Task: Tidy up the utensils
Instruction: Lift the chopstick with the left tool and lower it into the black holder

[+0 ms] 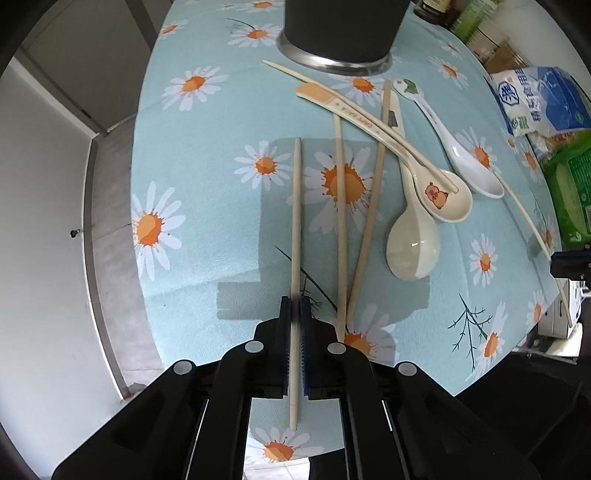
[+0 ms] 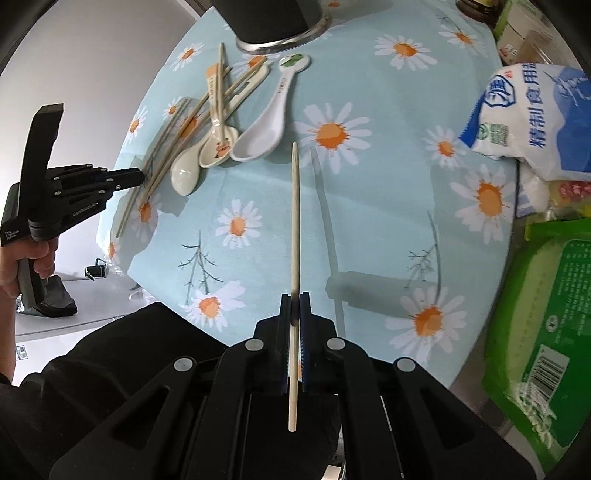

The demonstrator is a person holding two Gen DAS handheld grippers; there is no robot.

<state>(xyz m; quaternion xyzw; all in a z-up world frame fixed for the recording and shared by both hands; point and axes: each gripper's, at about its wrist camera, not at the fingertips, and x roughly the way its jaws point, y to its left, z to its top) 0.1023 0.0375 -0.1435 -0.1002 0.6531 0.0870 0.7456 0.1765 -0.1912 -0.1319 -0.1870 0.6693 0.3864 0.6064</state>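
My left gripper [image 1: 294,304] is shut on a pale wooden chopstick [image 1: 296,206] that lies lengthwise over the daisy tablecloth. To its right lie two more chopsticks [image 1: 340,221] and three spoons: a cream one [image 1: 413,243], one with a bear picture [image 1: 443,199] and a white one [image 1: 476,170]. A dark round holder [image 1: 343,29] stands at the far end. My right gripper [image 2: 294,301] is shut on another chopstick [image 2: 294,221], held off the cloth above its shadow. In the right wrist view the left gripper [image 2: 138,176] points down at the chopstick pile, held by a hand [image 2: 22,258].
A white and blue bag [image 2: 535,114] and a green package [image 2: 546,332] crowd the table's right side. A long thin cream chopstick [image 1: 532,229] lies near the right edge. Bottles [image 1: 436,9] stand at the back. The table edge [image 1: 147,258] drops to the floor on the left.
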